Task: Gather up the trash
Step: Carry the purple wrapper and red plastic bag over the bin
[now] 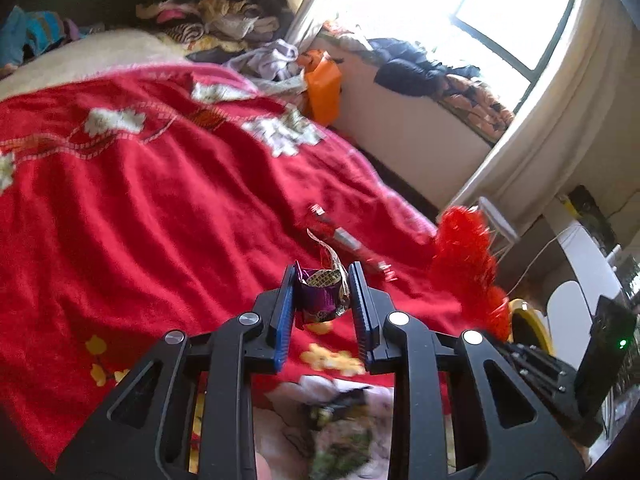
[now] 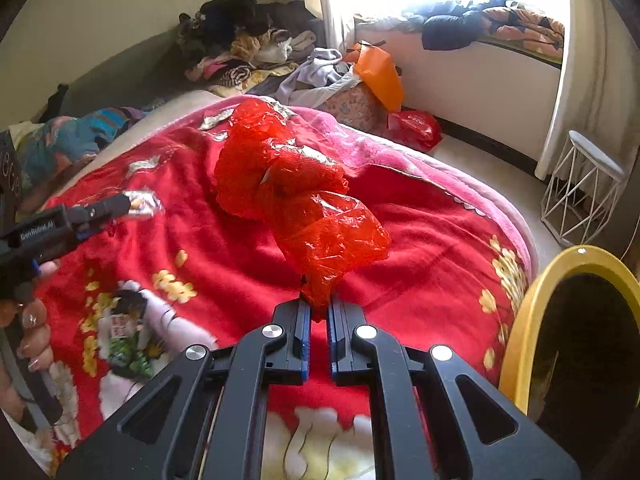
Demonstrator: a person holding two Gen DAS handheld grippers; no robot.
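**Gripping a wrapper and a bag over the red blanket**

Clamping a crumpled purple wrapper (image 1: pixel 318 298) between its blue pads, the left gripper (image 1: pixel 322 300) hangs above a red blanket (image 1: pixel 140 184) with white and yellow flowers. The wrapper sits upright between the narrowed jaws, its foil edges sticking out at the top, and it is lifted clear of the blanket. Past the fingertips, another red-and-silver wrapper (image 1: pixel 344 240) lies on the blanket, blurred. Below the jaws, close to the camera, a green and white packet (image 1: pixel 340 432) lies on a pale patch of the blanket, also blurred.

The right gripper (image 2: pixel 319 312) has its jaws nearly together, pinching the bottom end of a red plastic bag (image 2: pixel 296 196). The bag rises from the pads in a loose, crinkled bunch, with bits of silver foil showing in its folds. In the left wrist view the same bag (image 1: pixel 466 268) shows at the right, near the bed's edge.

In the right wrist view, the left gripper (image 2: pixel 132 204) enters from the left with a small shiny wrapper at its tip, and a hand (image 2: pixel 34 336) holds its handle. The green packet (image 2: pixel 126 340) lies on the blanket below it.

A yellow-rimmed bin (image 2: pixel 520 320) stands at the right beside the bed. A white wire stool (image 2: pixel 588 188) stands on the floor by the curtain. An orange bag (image 2: pixel 380 74) and a pile of clothes (image 2: pixel 248 44) lie at the far side of the bed.
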